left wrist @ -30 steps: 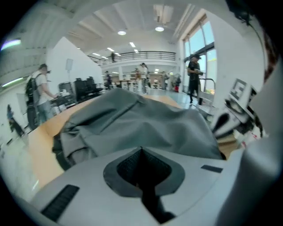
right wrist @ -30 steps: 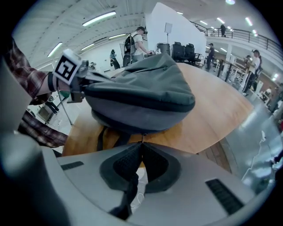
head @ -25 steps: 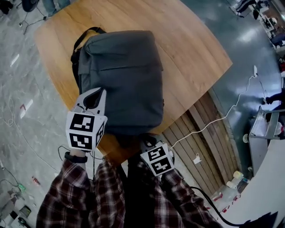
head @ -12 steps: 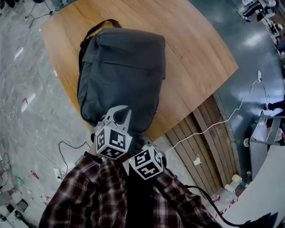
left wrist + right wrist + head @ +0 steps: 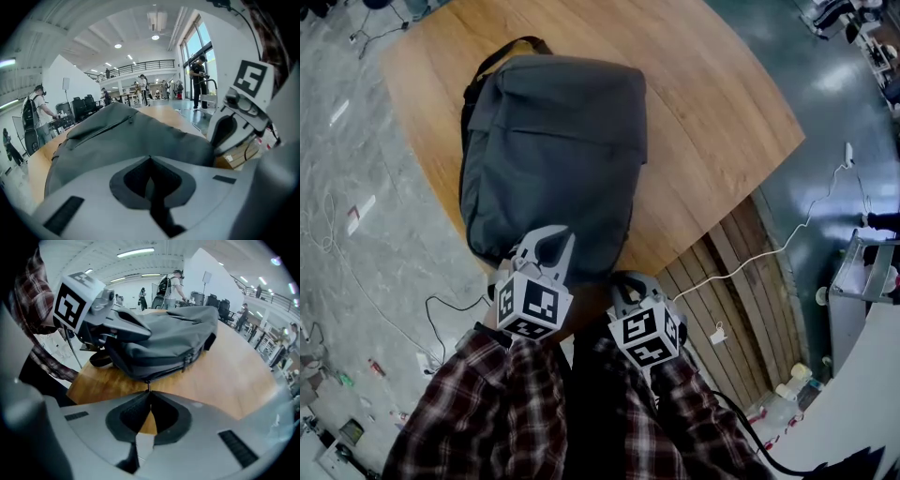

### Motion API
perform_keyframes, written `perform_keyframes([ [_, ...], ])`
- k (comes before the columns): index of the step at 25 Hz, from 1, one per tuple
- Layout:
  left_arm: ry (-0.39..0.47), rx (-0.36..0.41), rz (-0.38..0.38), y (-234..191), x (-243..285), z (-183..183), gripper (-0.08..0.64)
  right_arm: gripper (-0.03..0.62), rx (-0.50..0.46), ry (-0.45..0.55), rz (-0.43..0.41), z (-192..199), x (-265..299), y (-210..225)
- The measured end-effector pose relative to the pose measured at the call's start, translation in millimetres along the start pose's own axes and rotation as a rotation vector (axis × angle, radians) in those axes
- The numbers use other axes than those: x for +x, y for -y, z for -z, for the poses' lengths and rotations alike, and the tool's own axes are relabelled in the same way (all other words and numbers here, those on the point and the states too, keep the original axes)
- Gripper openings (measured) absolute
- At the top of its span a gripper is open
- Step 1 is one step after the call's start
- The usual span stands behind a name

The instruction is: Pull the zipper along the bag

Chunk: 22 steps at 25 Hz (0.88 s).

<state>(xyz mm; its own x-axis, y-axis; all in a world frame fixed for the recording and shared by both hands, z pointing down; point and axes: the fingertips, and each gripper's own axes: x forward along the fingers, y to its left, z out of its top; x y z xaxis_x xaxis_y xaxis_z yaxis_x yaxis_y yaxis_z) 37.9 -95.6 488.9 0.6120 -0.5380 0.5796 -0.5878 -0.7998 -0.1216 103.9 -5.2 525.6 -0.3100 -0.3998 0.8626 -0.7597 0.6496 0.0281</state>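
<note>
A grey backpack (image 5: 553, 141) lies flat on the round wooden table (image 5: 712, 112), its near end at the table's edge. My left gripper (image 5: 561, 234) is shut, its tips pressed into the fabric of the bag's near end (image 5: 131, 136). In the right gripper view, the left gripper (image 5: 149, 333) lies across that end. To its right, my right gripper (image 5: 619, 283) is shut on a small zipper pull (image 5: 149, 383) that hangs from the side zipper of the bag (image 5: 173, 333). A second slider (image 5: 187, 361) sits further along that zipper.
The bag's black strap (image 5: 487, 66) loops out at the far end. A white cable (image 5: 787, 234) runs over wooden floor slats (image 5: 722, 281) right of the table. Loose cables lie on the grey floor at left. People stand far off in the hall.
My left gripper has swung from the bag's left side to its near end. My right gripper has shifted a little to the right at the table's edge. The bag has barely moved.
</note>
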Motion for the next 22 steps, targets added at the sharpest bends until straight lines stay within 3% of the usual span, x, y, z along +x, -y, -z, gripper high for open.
perform_keyframes([
  [6,-0.006,0.054,0.019,6.7,0.3,2.2,0.010,0.015,-0.094,-0.031,0.072,-7.3,9.5,57.1],
  [14,-0.019,0.046,0.037,5.3,-16.4,6.6,0.010,0.012,-0.086,-0.016,0.061,-29.9,15.0,56.5],
  [17,-0.020,-0.026,0.019,-7.7,-23.9,-1.6,0.010,0.012,-0.062,-0.002,0.024,-28.2,13.3,42.3],
  [22,0.021,-0.260,-0.048,-21.3,-22.4,-40.3,0.011,0.012,0.023,0.041,-0.072,-27.5,11.1,22.2],
])
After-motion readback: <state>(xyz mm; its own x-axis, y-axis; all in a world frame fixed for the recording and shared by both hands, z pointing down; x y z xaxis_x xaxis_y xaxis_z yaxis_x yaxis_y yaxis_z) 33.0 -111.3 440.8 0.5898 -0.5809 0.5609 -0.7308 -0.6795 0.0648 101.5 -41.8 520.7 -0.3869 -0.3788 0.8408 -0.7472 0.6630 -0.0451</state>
